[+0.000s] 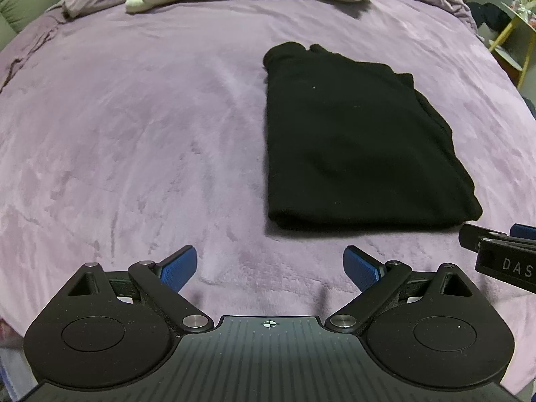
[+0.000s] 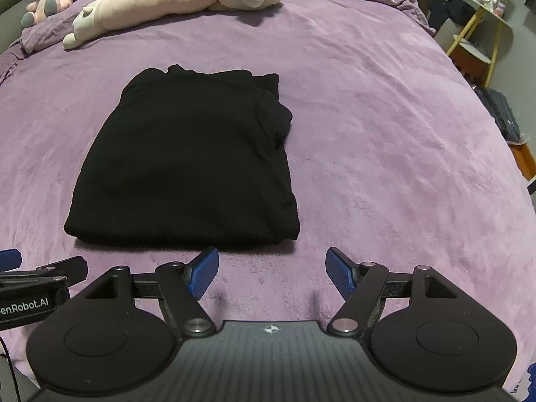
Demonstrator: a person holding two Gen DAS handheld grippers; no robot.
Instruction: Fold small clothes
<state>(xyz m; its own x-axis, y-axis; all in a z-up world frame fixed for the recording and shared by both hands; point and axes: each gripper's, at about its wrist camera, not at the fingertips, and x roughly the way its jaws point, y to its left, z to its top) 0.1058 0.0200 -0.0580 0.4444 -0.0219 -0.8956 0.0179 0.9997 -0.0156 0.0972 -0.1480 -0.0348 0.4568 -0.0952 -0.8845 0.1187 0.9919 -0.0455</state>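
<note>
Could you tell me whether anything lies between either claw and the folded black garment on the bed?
Nothing visible does. Only bare purple blanket separates the left claw and the right claw from the black garment. Both claws are open and empty. The plush toys lie beyond the garment at the far edge.

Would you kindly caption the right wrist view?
Open right hand-held gripper above folded black garment on purple bedspread.
</note>
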